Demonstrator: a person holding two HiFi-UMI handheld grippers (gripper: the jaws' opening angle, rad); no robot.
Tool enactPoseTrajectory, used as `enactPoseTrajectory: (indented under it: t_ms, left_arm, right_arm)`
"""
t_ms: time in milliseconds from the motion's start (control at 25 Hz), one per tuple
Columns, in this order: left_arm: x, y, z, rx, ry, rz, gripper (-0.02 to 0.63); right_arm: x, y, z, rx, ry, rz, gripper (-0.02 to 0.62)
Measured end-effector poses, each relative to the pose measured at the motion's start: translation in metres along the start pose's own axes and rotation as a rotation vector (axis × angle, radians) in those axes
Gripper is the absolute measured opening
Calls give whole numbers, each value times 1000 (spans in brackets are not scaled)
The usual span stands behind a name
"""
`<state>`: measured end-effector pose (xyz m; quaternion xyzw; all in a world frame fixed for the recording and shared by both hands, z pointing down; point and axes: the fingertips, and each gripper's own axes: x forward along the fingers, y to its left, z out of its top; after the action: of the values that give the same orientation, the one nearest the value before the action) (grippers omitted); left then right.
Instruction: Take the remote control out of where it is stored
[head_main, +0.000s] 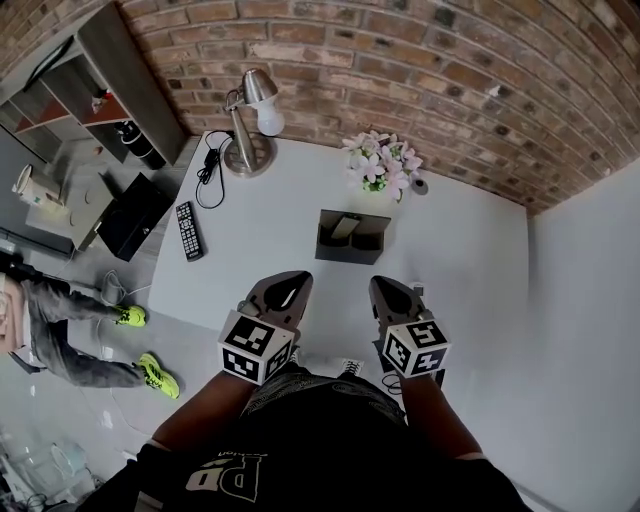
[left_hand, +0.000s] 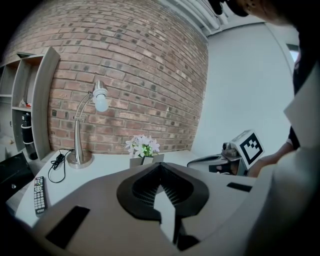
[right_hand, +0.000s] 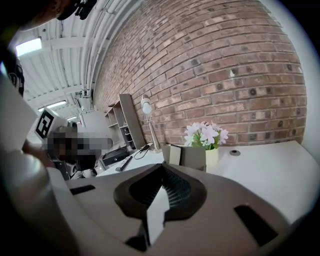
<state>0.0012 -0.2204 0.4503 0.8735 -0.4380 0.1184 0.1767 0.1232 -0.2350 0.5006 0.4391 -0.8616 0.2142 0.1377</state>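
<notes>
A black remote control (head_main: 188, 231) lies flat near the left edge of the white table (head_main: 460, 260), also seen as remote (left_hand: 39, 195) and remote (right_hand: 124, 163). A dark two-compartment holder (head_main: 352, 238) stands mid-table in front of the flowers; a pale slim thing (head_main: 345, 226) sits in its left compartment, and I cannot tell what it is. My left gripper (head_main: 290, 279) and right gripper (head_main: 386, 286) hover side by side near the table's front edge, short of the holder. Both are shut with nothing between the jaws, as left gripper (left_hand: 161, 167) and right gripper (right_hand: 162, 167) show.
A desk lamp (head_main: 250, 120) with a coiled black cable (head_main: 210, 165) stands at the back left. A pot of pink flowers (head_main: 380, 162) is against the brick wall. Left of the table are a shelf unit (head_main: 110, 70), a black box (head_main: 135, 215) and a person's legs (head_main: 90, 345).
</notes>
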Motion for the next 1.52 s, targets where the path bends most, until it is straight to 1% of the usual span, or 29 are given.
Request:
enactPoseTrajectory:
  t_ms: [120, 320, 400, 560, 720, 760, 960, 1040, 1120, 1240, 1440, 1520]
  left_arm:
    - [-6, 6, -2, 29, 10, 13, 5]
    - [-11, 18, -6, -3, 26, 24, 5]
    - [-11, 21, -9, 14, 43, 31, 6]
    - [-15, 28, -16, 69, 74, 51, 6]
    - [-22, 35, -20, 78, 77, 66, 6]
    - [-24, 36, -21, 78, 74, 70, 6]
    - [-35, 43, -19, 70, 48, 93, 6]
    - [-36, 46, -20, 70, 53, 94, 6]
    - [-37, 49, -22, 68, 60, 94, 6]
    - [-38, 52, -25, 62, 64, 96, 6]
    - [-39, 55, -27, 35, 67, 87, 6]
    - [-41, 58, -28, 28, 68, 90, 6]
  right_arm:
    - [8, 5, 3, 8, 2, 10, 8]
    - [24, 14, 5, -7, 16, 26, 8]
    - [32, 15, 5, -13, 21, 25, 8]
    - [52, 12, 6, -26, 29, 1, 9]
    - [79, -3, 5, -30, 51, -68, 12]
    - [86, -7, 3, -23, 58, -87, 19]
    - [117, -28, -5, 50, 96, -148, 155]
    - [124, -35, -4, 84, 92, -172, 183]
    - [131, -37, -1, 115, 79, -177, 217]
    - [143, -37, 0, 132, 88, -190, 227]
    - [153, -48, -8, 199, 105, -297, 225]
    - [155, -50, -9, 203, 105, -326, 225]
